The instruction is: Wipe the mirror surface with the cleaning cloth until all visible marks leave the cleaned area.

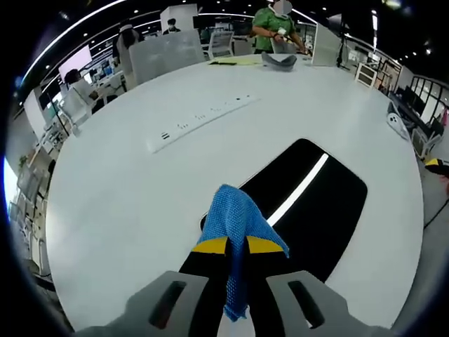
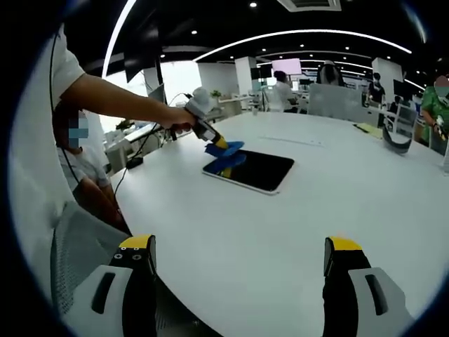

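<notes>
A dark rectangular mirror [image 1: 316, 210] lies flat on the white table [image 1: 140, 189] and reflects a bright ceiling strip. My left gripper [image 1: 236, 246] is shut on a blue cleaning cloth [image 1: 235, 217], which bunches over the mirror's near corner and hangs down between the yellow-tipped jaws. In the right gripper view the mirror [image 2: 256, 170] sits mid-table with the blue cloth [image 2: 223, 156] at its left end, held by the left gripper [image 2: 219, 144] in a person's hand. My right gripper [image 2: 238, 256] stands open, far back from the mirror, with nothing between its jaws.
A white power strip [image 1: 200, 116] lies on the table beyond the mirror. Papers and a grey object [image 1: 280, 61] sit at the far edge, where a person in green stands. Office chairs and seated people ring the table. A person [image 2: 77, 161] sits left of the table.
</notes>
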A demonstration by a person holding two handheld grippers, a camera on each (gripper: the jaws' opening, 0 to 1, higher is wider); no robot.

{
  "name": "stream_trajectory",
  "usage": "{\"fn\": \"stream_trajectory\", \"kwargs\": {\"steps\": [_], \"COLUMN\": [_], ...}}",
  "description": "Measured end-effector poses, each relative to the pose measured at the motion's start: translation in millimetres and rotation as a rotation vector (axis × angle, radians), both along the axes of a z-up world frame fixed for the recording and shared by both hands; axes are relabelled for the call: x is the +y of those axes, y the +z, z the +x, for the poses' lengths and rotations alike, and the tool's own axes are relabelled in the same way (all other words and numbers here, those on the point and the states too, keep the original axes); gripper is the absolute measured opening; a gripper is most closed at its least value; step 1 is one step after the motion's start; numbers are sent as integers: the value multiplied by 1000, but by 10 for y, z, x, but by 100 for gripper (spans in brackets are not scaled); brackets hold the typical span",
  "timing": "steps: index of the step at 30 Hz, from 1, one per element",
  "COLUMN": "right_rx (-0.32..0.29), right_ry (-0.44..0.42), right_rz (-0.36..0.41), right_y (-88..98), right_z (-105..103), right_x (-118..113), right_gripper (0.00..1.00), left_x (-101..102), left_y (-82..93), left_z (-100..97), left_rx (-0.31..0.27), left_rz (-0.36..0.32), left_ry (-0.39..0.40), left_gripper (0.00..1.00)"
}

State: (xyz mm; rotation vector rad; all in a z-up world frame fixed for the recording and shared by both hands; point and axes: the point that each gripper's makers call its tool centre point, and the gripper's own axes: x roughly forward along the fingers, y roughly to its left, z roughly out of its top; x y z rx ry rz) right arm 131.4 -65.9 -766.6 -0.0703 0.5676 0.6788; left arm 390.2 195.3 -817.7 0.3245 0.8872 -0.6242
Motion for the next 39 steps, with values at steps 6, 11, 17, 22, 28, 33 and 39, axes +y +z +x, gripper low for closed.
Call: {"fn": "stream_trajectory", "kwargs": {"steps": [6, 11, 17, 22, 28, 33, 39], "right_rx": [7, 5, 9, 14, 22, 24, 26], "right_ry": [2, -3, -12, -15, -17, -18, -23], "right_rz": [-3, -4, -3, -4, -4, -1, 2], "right_y": [-23, -19, -18, -29, -59, -65, -68], "right_z": [2, 23, 40, 41, 32, 31, 43], "right_x": [3, -9, -41, -49, -51, -51, -58], "right_gripper": [100, 100, 100, 100, 100, 100, 100], "left_x": [5, 10, 14, 11, 2, -7, -31], "left_y": [-42, -90, -127, -157, -169, -173, -180], "left_z": [54, 88, 144, 180, 226, 232, 252], "left_rx": [3, 7, 10, 16, 20, 35, 45], "left_rz": [7, 10, 7, 20, 26, 34, 29], "left_ry": [1, 7, 12, 3, -11, -23, -22], "left_gripper": [6, 6, 6, 6, 6, 6, 6]}}
